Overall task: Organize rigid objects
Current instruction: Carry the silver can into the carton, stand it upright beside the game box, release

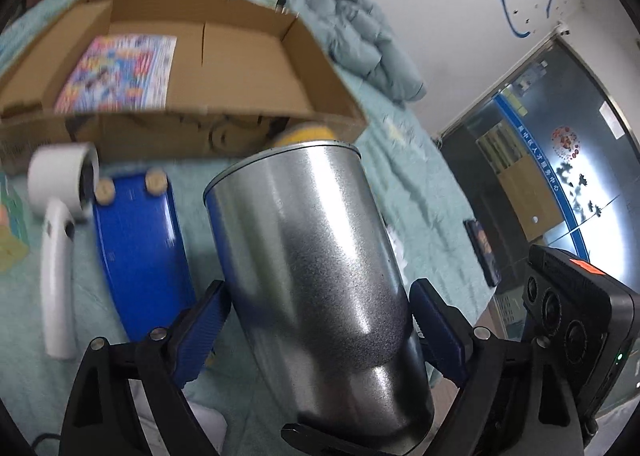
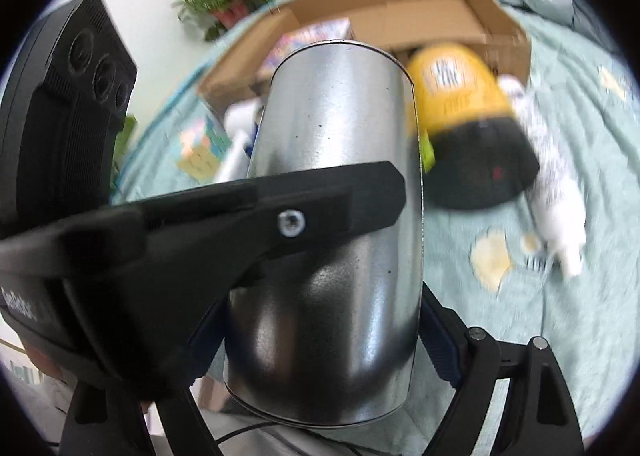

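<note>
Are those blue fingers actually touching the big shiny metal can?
Touching. In the left wrist view the left gripper has its blue fingers pressed against both sides of the metal can, with no gap visible.

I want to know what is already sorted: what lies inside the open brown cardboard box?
Inside the open brown cardboard box, a colourful printed booklet lies flat toward one end. The rest of the visible floor looks bare. The shiny metal can hides the near corner.

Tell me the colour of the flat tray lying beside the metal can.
Blue; the flat plastic tray shows best in the left wrist view.
</note>
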The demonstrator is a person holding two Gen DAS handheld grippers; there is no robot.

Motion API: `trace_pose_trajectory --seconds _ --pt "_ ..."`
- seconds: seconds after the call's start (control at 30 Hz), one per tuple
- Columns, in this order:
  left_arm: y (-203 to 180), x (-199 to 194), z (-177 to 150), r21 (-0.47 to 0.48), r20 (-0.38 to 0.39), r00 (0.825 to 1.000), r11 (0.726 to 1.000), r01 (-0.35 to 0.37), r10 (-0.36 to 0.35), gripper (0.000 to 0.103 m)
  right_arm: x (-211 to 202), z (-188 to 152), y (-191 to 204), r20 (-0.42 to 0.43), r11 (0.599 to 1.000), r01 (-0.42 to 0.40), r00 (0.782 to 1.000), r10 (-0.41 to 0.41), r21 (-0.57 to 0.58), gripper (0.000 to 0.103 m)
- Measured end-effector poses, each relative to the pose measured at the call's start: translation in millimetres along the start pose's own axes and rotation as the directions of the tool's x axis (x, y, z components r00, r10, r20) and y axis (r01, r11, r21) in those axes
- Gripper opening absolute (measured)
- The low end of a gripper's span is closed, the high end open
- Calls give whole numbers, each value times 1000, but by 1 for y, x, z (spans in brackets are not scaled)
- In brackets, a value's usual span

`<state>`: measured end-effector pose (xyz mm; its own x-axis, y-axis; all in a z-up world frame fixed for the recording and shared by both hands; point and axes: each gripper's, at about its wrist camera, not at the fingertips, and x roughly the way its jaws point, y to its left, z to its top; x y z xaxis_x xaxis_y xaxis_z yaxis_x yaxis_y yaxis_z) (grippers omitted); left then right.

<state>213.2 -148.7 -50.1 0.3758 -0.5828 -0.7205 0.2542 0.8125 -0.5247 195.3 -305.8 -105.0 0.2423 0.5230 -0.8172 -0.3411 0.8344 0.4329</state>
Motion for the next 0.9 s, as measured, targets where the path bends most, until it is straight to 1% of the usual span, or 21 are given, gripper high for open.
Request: trace_pose_trajectory --seconds 0.1,0.17,0.23,0.33,0.4,0.6,0.7,0.8,0.9 --pt "-1 -17 22 22 54 998 1000 -10 8 88 -6 22 9 61 999 7 998 -5 -46 86" --pt "1 -27 39 31 101 995 999 -16 13 88 -8 36 11 101 999 -5 995 11 -53 86" --pt "5 -36 55 32 129 992 999 -20 16 88 -9 51 15 142 998 -7 990 16 -66 86" --pt "8 -53 74 67 175 984 997 -44 31 88 -8 71 21 168 994 -9 985 27 -107 86" --pt "9 -59 85 86 195 980 994 -66 48 88 -5 83 24 168 992 -12 985 34 -129 86" --pt "19 -62 125 102 226 972 991 -84 59 87 -2 121 18 135 986 -23 990 46 -167 86" --pt "25 -58 150 101 229 972 992 -81 56 87 4 147 15 117 985 -37 991 57 -168 86" --pt "30 -50 176 114 227 972 989 -93 65 86 12 171 13 97 985 -51 993 68 -164 86" --pt "40 -36 202 115 204 977 989 -92 67 86 23 190 6 64 987 -71 995 81 -146 86"
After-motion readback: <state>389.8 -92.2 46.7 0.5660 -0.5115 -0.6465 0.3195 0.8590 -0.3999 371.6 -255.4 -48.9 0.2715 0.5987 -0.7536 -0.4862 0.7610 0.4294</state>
